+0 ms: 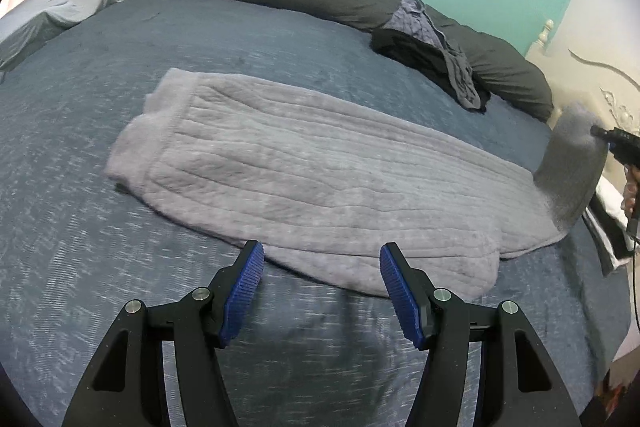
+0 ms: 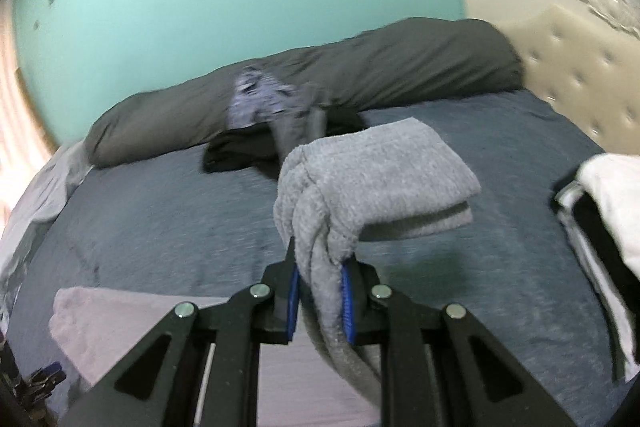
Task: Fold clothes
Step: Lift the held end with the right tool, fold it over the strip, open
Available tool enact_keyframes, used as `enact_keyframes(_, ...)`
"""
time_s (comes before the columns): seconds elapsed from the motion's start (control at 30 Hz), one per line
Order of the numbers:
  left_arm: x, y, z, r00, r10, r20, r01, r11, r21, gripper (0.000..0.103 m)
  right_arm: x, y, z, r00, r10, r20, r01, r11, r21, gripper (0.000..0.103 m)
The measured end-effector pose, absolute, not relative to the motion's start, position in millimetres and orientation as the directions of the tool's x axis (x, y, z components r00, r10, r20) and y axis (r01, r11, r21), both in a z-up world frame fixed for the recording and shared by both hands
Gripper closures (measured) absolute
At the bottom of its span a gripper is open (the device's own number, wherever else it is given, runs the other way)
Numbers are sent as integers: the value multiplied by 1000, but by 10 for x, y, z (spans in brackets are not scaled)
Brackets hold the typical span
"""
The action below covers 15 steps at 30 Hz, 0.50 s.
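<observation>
Right fingers [image 2: 347,301] pinch a bunched end of the grey ribbed knit [image 1: 300,171], lifted off the blue bedspread [image 1: 100,247]; left gripper [image 1: 322,281] gapes empty at its near edge. Rest lies flat mid-bed. Soft, thick, droopy: I'd grip at hem corners.
</observation>
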<state>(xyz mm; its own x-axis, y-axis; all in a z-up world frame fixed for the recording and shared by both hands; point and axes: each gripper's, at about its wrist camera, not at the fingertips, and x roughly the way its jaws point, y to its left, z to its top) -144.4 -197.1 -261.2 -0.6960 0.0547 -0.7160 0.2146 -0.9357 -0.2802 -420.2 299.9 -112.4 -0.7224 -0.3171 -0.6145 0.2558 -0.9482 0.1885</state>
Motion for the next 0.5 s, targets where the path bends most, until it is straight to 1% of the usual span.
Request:
enact_keyframes(0.1,-1373,-2073,-2571,-705,67,-706,225,-923,-312,39,-4123,2584,-1081,-703,-353,-617,315,-933,176,87)
enact_keyframes(0.17,-1343,-2118,-2530,-712,81,-697,224,-915,-335,39,-4072,2285,-1067,-689,-359,-630,344,-927,153,87)
enact_keyframes(0.27,-1325,-2186,-2479,-726,72,-684,233,-910,-343,39,-3993,1905,-1051,-671,-360,-648,375,-919,121,87)
enact_keyframes(0.37,-1301,-2264,-2493,-730,95,-677,236,-894,-381,39,-3897,1498,-1049,-656,-372,-657,421,-902,91,87)
enact_keyframes(0.5,-1241,-2334,-2536,-723,92,-684,248,-890,-382,38,-3782,1028,-1048,-635,-398,-662,479,-875,66,87)
